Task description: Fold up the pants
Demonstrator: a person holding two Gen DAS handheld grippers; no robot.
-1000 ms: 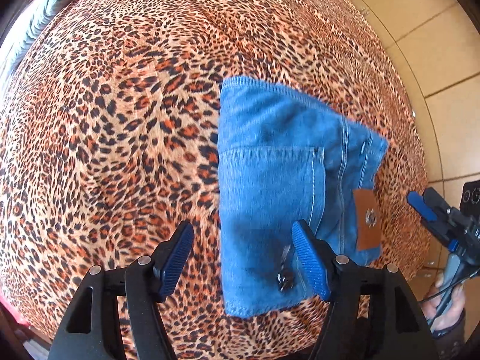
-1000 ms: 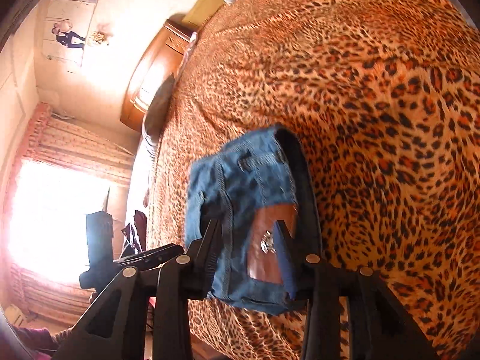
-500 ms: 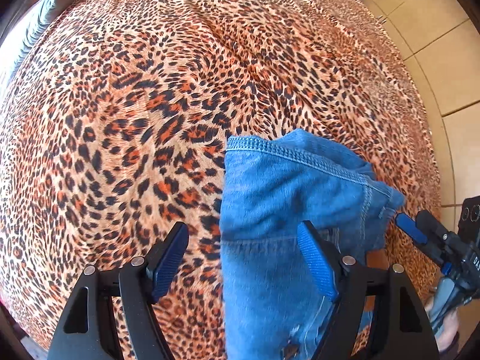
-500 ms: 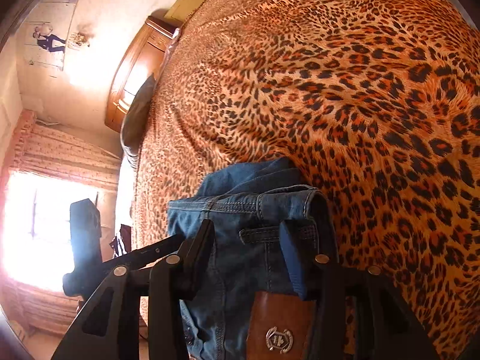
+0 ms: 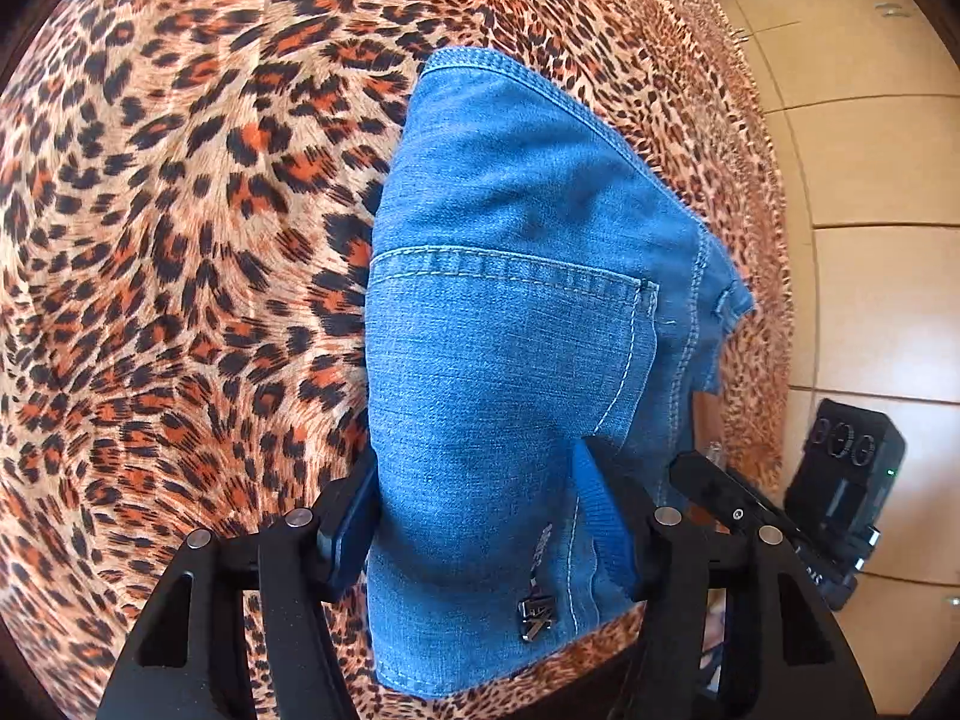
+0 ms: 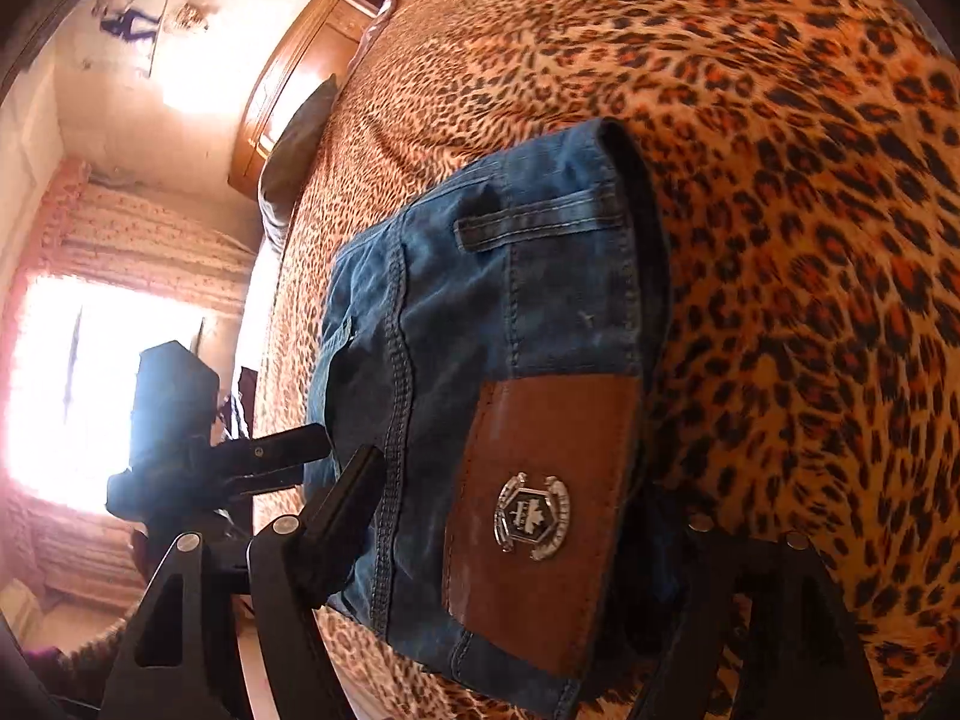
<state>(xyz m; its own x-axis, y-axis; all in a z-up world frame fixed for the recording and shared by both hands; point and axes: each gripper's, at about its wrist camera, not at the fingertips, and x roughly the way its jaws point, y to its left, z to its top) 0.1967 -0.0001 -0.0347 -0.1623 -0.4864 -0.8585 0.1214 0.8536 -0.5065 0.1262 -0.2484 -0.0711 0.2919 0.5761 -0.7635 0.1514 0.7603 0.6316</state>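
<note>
The folded blue denim pants [image 5: 510, 324] lie on the leopard-print bedspread [image 5: 180, 210], back pocket up, a small metal tag near the close edge. My left gripper [image 5: 480, 516] is open with its blue-padded fingers [image 5: 606, 510] straddling the bundle's near end. In the right wrist view the pants [image 6: 510, 312] show a brown leather patch [image 6: 540, 510] with a metal badge at the waistband. My right gripper [image 6: 516, 516] is open, its jaws standing wide on either side of the waistband; the right finger is mostly hidden behind the denim.
The bed's edge and tan floor tiles [image 5: 858, 150] are at right in the left wrist view. The right gripper's body [image 5: 840, 492] shows there. A wooden headboard [image 6: 288, 90], dark pillow [image 6: 300, 138] and bright curtained window [image 6: 108, 372] lie beyond.
Both grippers have come down and in around the folded pants, which now fill the space between the open fingers. The fold's top layer has settled flatter.
</note>
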